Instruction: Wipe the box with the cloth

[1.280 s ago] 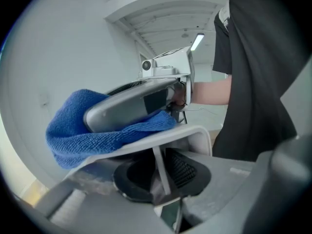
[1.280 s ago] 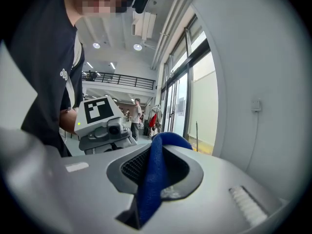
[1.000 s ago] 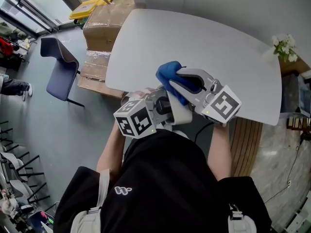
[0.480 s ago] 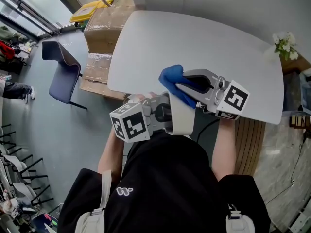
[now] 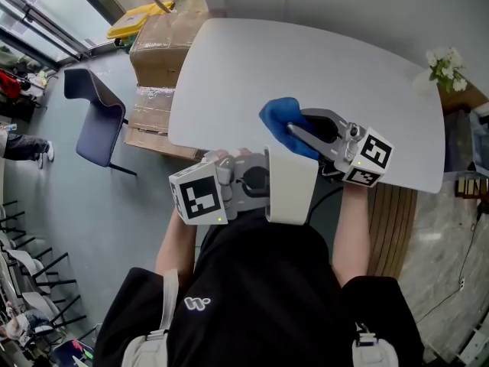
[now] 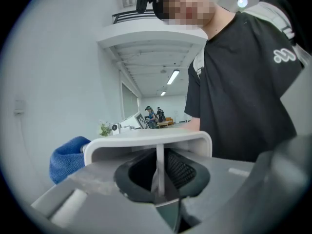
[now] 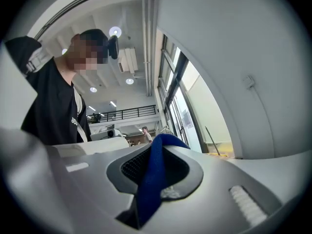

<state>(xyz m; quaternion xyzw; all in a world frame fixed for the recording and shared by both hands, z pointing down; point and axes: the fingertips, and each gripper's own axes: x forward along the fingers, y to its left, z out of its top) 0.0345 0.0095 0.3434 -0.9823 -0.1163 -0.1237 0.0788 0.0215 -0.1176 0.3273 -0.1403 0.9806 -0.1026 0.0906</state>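
Soft terry cloth (image 5: 276,117): solid blue. Rounded plastic box (image 5: 292,188): plain white. Oval tabletop (image 5: 321,67): pale grey, unpatterned. Left gripper (image 5: 266,180) and right gripper (image 5: 298,131): grey bodies, cubes bearing black-and-white square markers. Cardboard cartons (image 5: 160,44): brown.

Left hand-held gripper (image 6: 158,173): jaws just closing, pads pressed on a thin white wall of the box (image 6: 146,141). Blue cloth (image 6: 66,159) just left of the box. Person's black shirt (image 6: 241,82) behind the box.
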